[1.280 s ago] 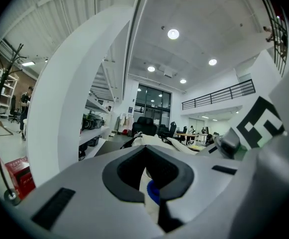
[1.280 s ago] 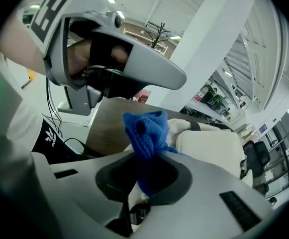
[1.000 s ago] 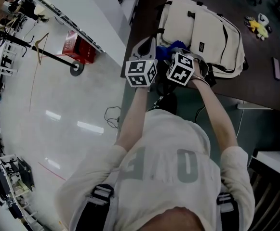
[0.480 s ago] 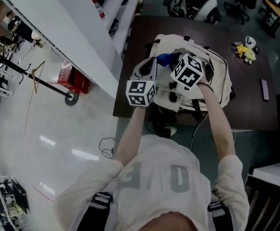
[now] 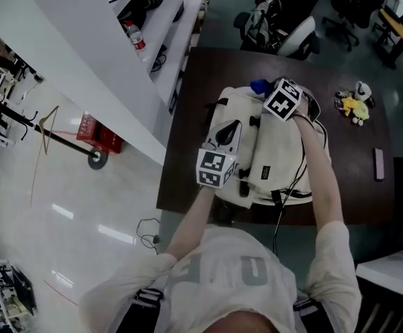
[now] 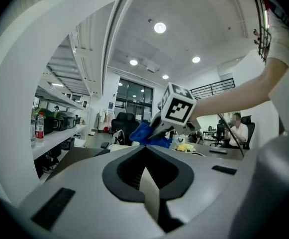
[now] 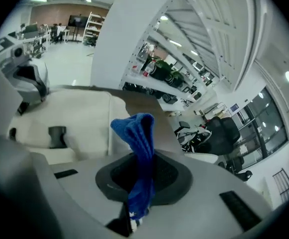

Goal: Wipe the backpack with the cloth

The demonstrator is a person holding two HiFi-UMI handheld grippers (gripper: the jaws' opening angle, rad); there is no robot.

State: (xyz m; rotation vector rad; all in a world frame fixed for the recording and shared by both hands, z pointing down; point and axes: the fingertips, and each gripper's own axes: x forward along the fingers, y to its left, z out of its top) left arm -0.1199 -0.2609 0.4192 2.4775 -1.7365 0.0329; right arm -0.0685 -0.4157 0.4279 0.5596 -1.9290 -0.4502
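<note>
A cream backpack [image 5: 279, 159] lies flat on the dark table [image 5: 357, 193]. My right gripper [image 5: 265, 89] is at the pack's far end, shut on a blue cloth [image 5: 258, 86]. In the right gripper view the cloth [image 7: 140, 148] stands up from the pinched jaws of that gripper [image 7: 137, 183], above the cream backpack [image 7: 74, 116]. My left gripper [image 5: 227, 132] is over the pack's left side. Its jaws meet with nothing between them in the left gripper view [image 6: 146, 171], which also shows the right gripper [image 6: 178, 108] and the cloth [image 6: 146, 133].
A yellow toy [image 5: 354, 105] and a dark flat object [image 5: 377, 164] lie on the table's right part. Office chairs [image 5: 284, 33] stand beyond the table. A white shelf with a bottle [image 5: 136, 37] runs along the left. Cables hang off the table's near edge.
Both grippers have moved forward from the near edge onto the backpack. The right one carried the blue cloth to the pack's far end; the left one now sits over its left side.
</note>
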